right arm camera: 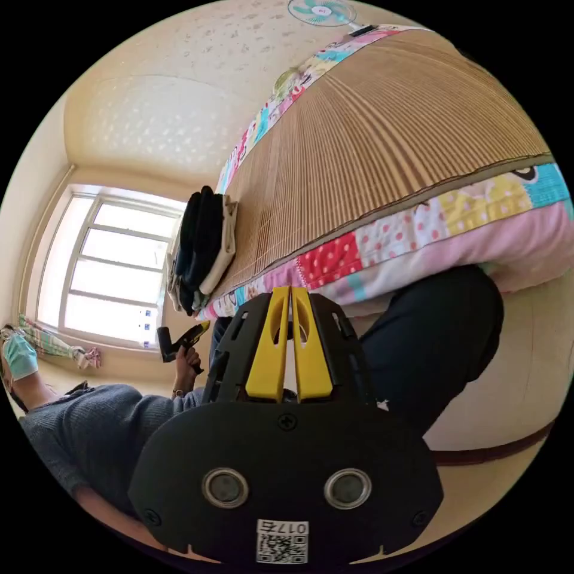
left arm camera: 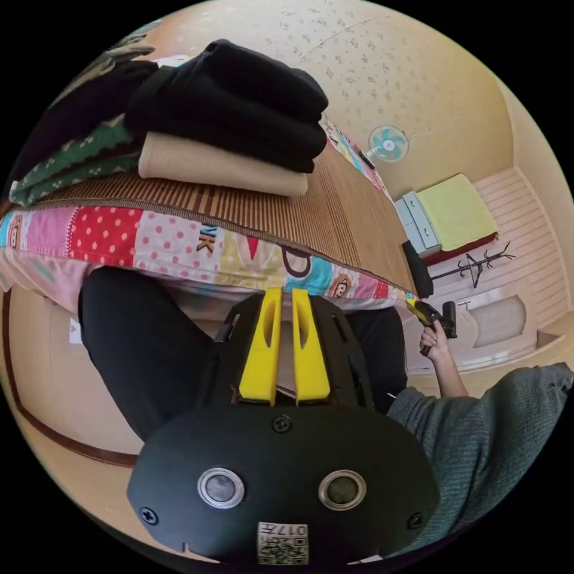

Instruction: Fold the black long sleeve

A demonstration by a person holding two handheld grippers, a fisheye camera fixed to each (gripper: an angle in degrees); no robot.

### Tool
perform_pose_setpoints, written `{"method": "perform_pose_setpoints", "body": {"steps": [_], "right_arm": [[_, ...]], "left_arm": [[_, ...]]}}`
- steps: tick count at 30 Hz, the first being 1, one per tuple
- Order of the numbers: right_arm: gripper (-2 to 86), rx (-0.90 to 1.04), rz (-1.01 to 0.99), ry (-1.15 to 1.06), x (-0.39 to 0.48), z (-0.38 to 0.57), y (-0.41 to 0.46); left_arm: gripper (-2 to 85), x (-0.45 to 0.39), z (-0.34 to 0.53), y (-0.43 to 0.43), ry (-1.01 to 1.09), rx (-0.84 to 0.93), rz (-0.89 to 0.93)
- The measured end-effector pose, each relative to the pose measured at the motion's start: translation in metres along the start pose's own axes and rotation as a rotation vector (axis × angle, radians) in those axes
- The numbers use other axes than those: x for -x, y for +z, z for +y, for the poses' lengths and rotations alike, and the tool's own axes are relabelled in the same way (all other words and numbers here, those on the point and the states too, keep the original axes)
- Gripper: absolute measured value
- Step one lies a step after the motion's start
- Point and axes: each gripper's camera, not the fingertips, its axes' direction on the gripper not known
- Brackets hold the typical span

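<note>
A: What is nearest each camera?

B: The left claw (left arm camera: 284,296) and right claw (right arm camera: 290,294) are hanging below the bed edge, yellow jaws nearly together, gripping nothing, probably resting.

A: Beyond them?

B: The person's black-trousered knee (left arm camera: 140,347) is pressing against the patchwork-sheeted bed (left arm camera: 179,239).

A: And the black long sleeve?

B: The folded black long sleeve (left arm camera: 239,101) is lying atop a folded beige garment (left arm camera: 209,167) on the striped bamboo mat (right arm camera: 382,137), apparently finished and stacked aside.

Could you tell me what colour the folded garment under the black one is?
Beige folded garment, clearest in the left gripper view.
</note>
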Motion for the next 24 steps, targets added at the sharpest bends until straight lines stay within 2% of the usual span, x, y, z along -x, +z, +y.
{"method": "perform_pose_setpoints", "body": {"steps": [3, 7, 11, 15, 19, 24], "right_arm": [[1.4, -0.194, 0.156, 0.029, -0.009, 0.0, -0.058], [3.7, -0.314, 0.298, 0.111, -0.033, 0.002, -0.104], [7.3, -0.418, 0.445, 0.225, -0.068, -0.009, -0.147], [8.9, -0.532, 0.452, 0.274, -0.099, -0.047, -0.191], [10.4, -0.545, 0.52, 0.308, -0.125, -0.099, -0.216], [9.3, -0.365, 0.614, 0.375, -0.164, -0.169, -0.21]], "left_arm": [[-0.5, -0.041, -0.027, -0.007, 0.146, -0.041, -0.035], [-0.9, -0.11, -0.045, -0.023, 0.338, -0.128, -0.051], [-1.0, -0.153, -0.036, -0.026, 0.44, -0.161, -0.061], [-1.0, -0.157, -0.027, -0.012, 0.396, -0.106, -0.074], [-1.0, -0.143, -0.025, -0.001, 0.262, -0.063, -0.033], [-0.9, -0.148, -0.031, 0.004, 0.234, -0.031, -0.064]]}}
